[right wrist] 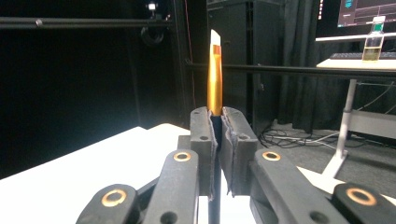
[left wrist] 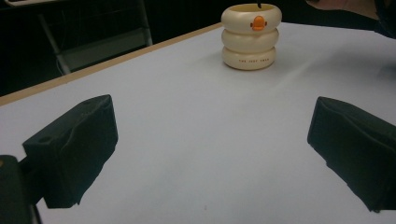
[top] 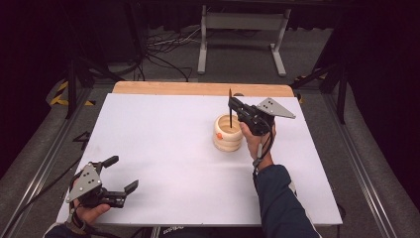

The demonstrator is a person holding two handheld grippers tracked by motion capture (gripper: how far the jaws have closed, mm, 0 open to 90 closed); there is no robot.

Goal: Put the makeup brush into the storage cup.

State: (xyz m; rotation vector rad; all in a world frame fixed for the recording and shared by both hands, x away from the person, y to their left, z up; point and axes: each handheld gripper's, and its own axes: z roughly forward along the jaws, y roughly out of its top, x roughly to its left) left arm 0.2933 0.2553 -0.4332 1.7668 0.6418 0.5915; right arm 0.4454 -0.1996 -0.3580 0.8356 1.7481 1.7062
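A cream holder (top: 228,133) made of stacked rings stands on the white table (top: 163,148), right of centre. In the left gripper view the holder (left wrist: 251,37) shows an orange duck face. My right gripper (top: 233,104) hovers just above and behind it, shut on a thin black-handled brush (top: 230,111) that stands upright with its lower end inside the holder. In the right gripper view the brush (right wrist: 215,79) rises from the closed pads with a gold ferrule and white tip; the gripper (right wrist: 215,116) clamps its handle. My left gripper (top: 122,173) rests near the front left, open and holding nothing (left wrist: 212,135).
A wooden strip (top: 198,89) runs along the table's far edge. Behind it a grey stand's legs (top: 237,39) and cables lie on the floor. Metal rails run along both sides of the table. A sleeve (top: 282,203) reaches in from the bottom right.
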